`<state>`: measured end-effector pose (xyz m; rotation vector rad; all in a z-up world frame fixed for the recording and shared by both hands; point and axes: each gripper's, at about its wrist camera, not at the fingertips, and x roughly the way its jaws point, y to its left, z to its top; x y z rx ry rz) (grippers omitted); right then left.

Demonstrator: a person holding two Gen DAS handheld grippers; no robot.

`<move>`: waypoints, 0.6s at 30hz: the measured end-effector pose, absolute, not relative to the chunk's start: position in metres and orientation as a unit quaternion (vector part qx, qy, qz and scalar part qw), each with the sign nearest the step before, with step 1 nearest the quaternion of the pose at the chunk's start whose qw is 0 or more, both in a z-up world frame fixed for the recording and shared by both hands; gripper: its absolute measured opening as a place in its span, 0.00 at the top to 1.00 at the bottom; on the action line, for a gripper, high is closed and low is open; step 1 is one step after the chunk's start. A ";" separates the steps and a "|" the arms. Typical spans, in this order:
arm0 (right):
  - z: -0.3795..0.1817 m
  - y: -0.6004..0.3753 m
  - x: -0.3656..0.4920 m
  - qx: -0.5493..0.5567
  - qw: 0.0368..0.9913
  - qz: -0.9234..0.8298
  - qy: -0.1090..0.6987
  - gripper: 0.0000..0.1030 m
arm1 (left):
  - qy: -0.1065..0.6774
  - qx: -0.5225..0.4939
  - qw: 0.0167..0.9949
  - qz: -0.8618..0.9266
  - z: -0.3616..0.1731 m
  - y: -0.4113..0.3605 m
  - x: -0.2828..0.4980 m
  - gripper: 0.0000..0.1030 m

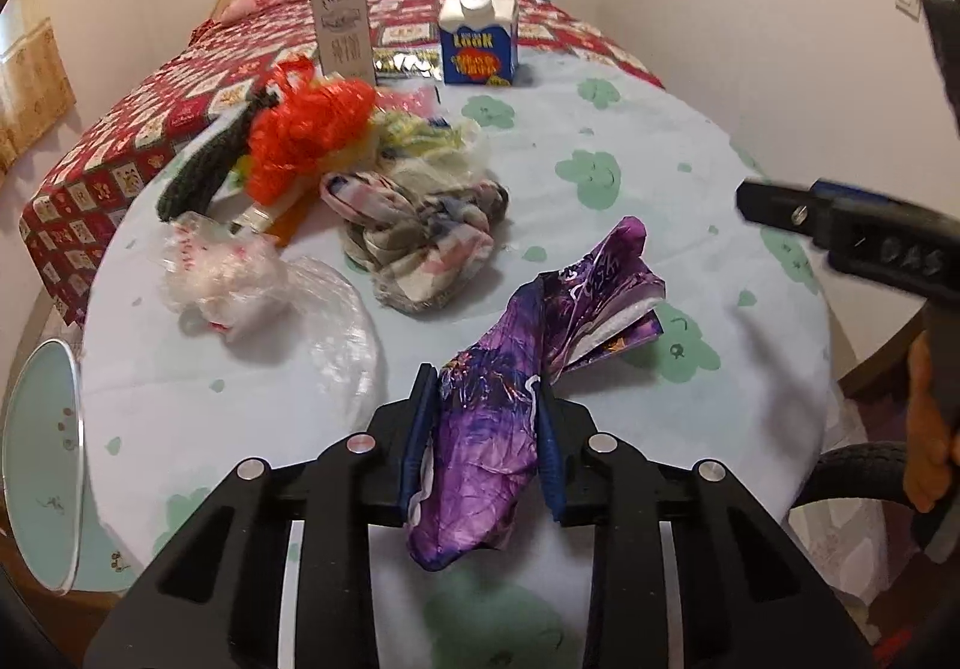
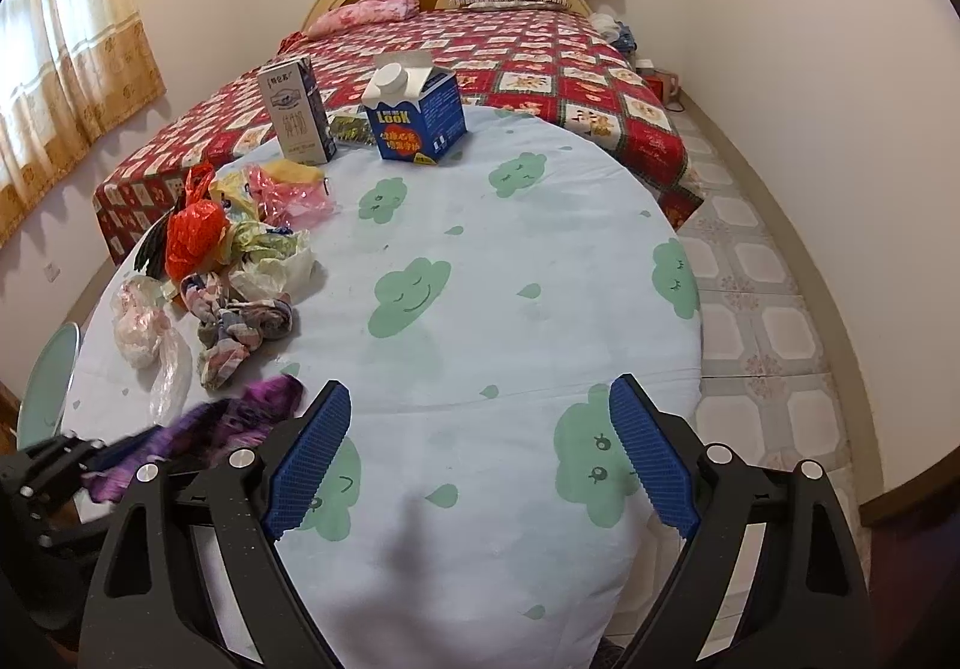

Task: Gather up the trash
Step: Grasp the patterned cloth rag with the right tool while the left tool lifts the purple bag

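Lying crumpled near the table's front edge, purple wrapper [image 1: 498, 417] sits squeezed btwn both blue pads of left gripper [image 1: 486, 429], clenched on it; its far end sticks out past the fingertips onto the cloud-print tablecloth [image 1: 630, 141]. Right gripper [image 2: 480, 453] hangs over bare cloth just right of it, jaws spread wide, nothing btwn. Other bags, incl. red bag [image 1: 300, 129], pile toward left edge. Blue carton [image 1: 479, 39] & grey carton [image 1: 342, 30] stand at far edge.

Cloud-print table [image 2: 480, 309] under wrappers [image 1: 420, 225], cartons [image 2: 420, 117].
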<state>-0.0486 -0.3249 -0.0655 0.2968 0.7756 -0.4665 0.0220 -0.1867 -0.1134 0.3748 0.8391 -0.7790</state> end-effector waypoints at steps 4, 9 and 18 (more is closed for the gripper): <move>-0.068 -0.321 -0.038 0.142 0.890 -0.212 0.378 0.15 | 0.387 0.160 0.841 -0.344 -0.093 -0.160 0.028 0.71; -0.068 -0.309 -0.009 0.152 0.895 -0.175 0.383 0.15 | 0.386 0.107 0.865 -0.302 -0.071 -0.115 0.045 0.71; -0.079 -0.264 0.069 0.139 0.900 -0.108 0.398 0.16 | 0.369 0.068 0.904 -0.205 -0.051 -0.053 0.077 0.71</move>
